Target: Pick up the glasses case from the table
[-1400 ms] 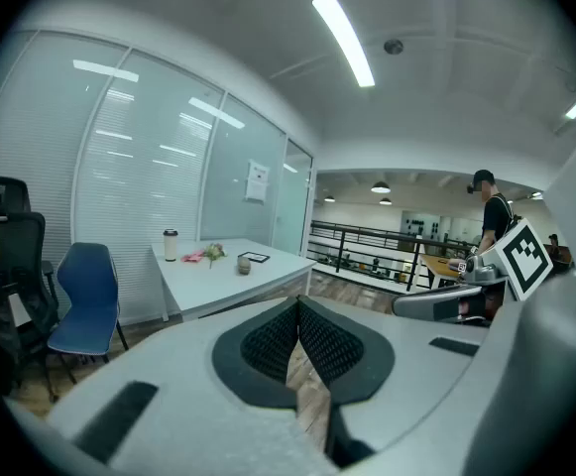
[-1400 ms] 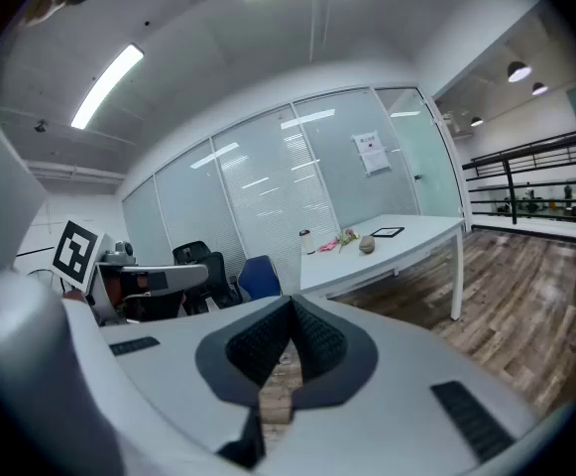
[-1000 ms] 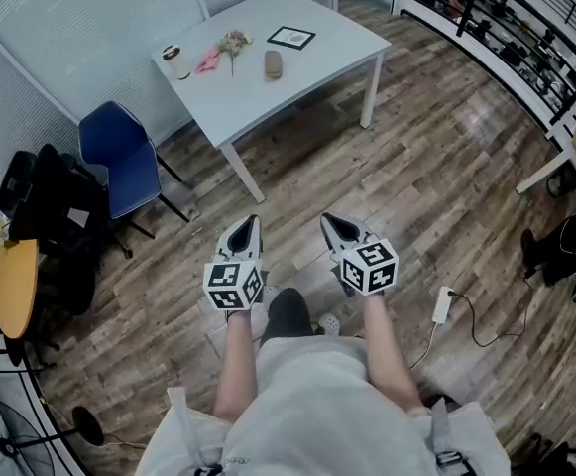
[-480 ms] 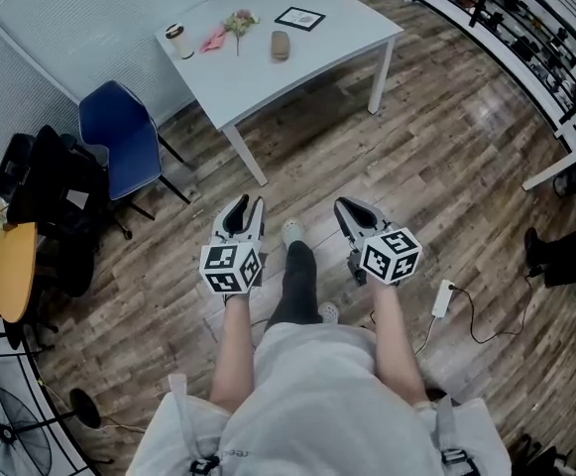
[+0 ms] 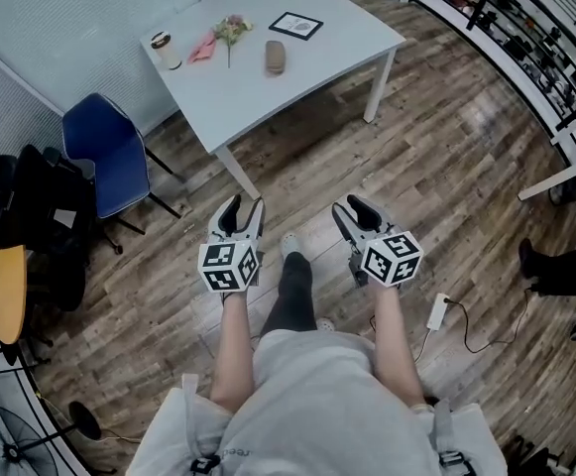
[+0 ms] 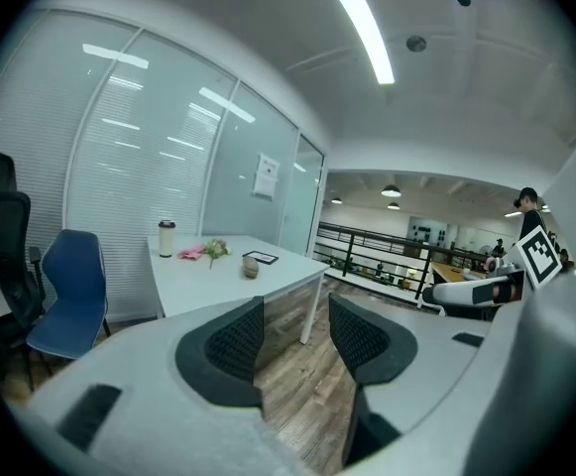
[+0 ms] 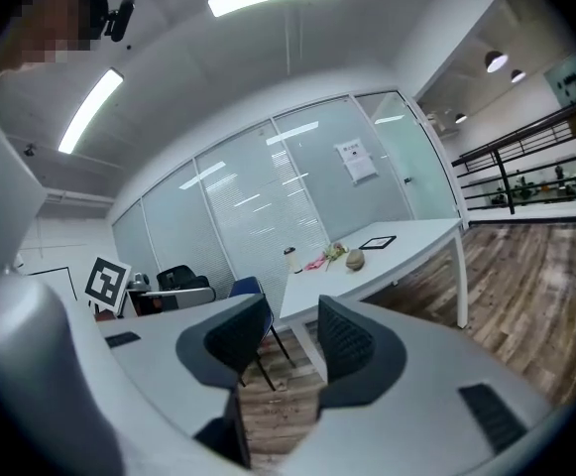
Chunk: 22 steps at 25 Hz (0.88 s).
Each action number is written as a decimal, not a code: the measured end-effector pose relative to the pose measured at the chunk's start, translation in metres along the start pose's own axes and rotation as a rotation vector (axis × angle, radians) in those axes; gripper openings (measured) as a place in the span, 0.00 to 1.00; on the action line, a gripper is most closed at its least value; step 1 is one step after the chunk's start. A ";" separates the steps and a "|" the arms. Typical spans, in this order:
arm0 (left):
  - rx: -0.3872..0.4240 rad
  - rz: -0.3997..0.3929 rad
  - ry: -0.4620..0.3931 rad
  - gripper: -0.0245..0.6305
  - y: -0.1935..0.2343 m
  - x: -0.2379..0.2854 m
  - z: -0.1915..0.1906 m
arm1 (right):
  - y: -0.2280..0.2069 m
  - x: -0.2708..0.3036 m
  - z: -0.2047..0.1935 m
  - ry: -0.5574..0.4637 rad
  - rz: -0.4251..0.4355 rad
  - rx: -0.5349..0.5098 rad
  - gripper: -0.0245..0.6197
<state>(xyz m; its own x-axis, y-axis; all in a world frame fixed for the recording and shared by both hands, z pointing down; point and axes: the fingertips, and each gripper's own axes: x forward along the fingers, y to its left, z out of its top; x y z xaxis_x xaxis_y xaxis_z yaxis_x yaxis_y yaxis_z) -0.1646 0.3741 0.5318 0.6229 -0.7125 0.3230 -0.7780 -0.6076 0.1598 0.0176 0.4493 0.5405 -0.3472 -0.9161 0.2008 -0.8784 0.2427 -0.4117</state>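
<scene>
Jaws: just spread on L gripper (image 5: 243, 212) & R gripper (image 5: 351, 209), nothing betw. either pair.
Case: glasses case (image 5: 275, 58) lying on table (image 5: 258, 102), well apart from both.
Meaning: prepped for grab; approach not yet done.

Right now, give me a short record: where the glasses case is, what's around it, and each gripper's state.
glasses case: lying on the white table, untouched
also on table: cup, flowers, framed card
left gripper: over the floor, jaws have just been opening, nothing between them
right gripper: over the floor, jaws have just been opening, nothing between them
blue chair: beside the table
</scene>
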 end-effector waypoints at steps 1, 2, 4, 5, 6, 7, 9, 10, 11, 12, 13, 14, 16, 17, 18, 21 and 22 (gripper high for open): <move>0.006 0.000 0.013 0.34 0.006 0.011 0.000 | -0.006 0.012 0.002 0.004 0.001 0.006 0.30; 0.011 0.002 0.026 0.35 0.012 0.021 0.000 | -0.011 0.024 0.004 0.007 0.000 0.012 0.32; 0.012 0.005 0.046 0.36 0.027 0.041 -0.001 | -0.020 0.049 0.005 0.015 -0.005 0.023 0.32; 0.006 0.006 0.051 0.36 0.035 0.052 -0.001 | -0.026 0.062 0.006 0.019 -0.006 0.027 0.32; -0.001 0.007 0.054 0.36 0.043 0.064 0.000 | -0.033 0.076 0.007 0.025 -0.008 0.031 0.32; -0.010 0.008 0.058 0.36 0.052 0.076 0.000 | -0.039 0.089 0.007 0.034 -0.010 0.033 0.32; -0.026 0.014 0.068 0.37 0.069 0.098 0.001 | -0.052 0.113 0.006 0.059 -0.019 0.039 0.32; -0.030 0.017 0.076 0.37 0.077 0.108 0.002 | -0.059 0.124 0.006 0.073 -0.026 0.043 0.33; -0.031 0.020 0.086 0.37 0.085 0.119 0.004 | -0.066 0.135 0.008 0.086 -0.035 0.046 0.33; -0.032 0.022 0.098 0.37 0.092 0.130 0.007 | -0.073 0.146 0.010 0.098 -0.045 0.048 0.33; -0.034 0.023 0.107 0.37 0.100 0.140 0.010 | -0.080 0.156 0.014 0.109 -0.055 0.050 0.33; -0.040 0.022 0.114 0.37 0.107 0.150 0.014 | -0.085 0.167 0.020 0.117 -0.061 0.052 0.33; -0.062 0.019 0.120 0.37 0.123 0.169 0.023 | -0.093 0.187 0.031 0.127 -0.069 0.054 0.34; -0.076 0.016 0.118 0.38 0.130 0.177 0.028 | -0.096 0.196 0.037 0.129 -0.072 0.058 0.37; -0.089 0.014 0.114 0.38 0.138 0.184 0.035 | -0.099 0.205 0.044 0.129 -0.077 0.062 0.41; -0.104 0.016 0.100 0.38 0.158 0.203 0.057 | -0.112 0.231 0.062 0.127 -0.097 0.075 0.42; -0.105 0.015 0.096 0.38 0.165 0.209 0.063 | -0.117 0.239 0.067 0.128 -0.103 0.076 0.42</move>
<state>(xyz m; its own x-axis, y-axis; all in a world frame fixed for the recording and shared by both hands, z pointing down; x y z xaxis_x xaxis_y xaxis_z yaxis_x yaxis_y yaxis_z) -0.1575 0.1030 0.5667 0.6044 -0.6813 0.4131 -0.7945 -0.5538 0.2492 0.0589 0.1803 0.5771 -0.3003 -0.8854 0.3548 -0.8858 0.1209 -0.4480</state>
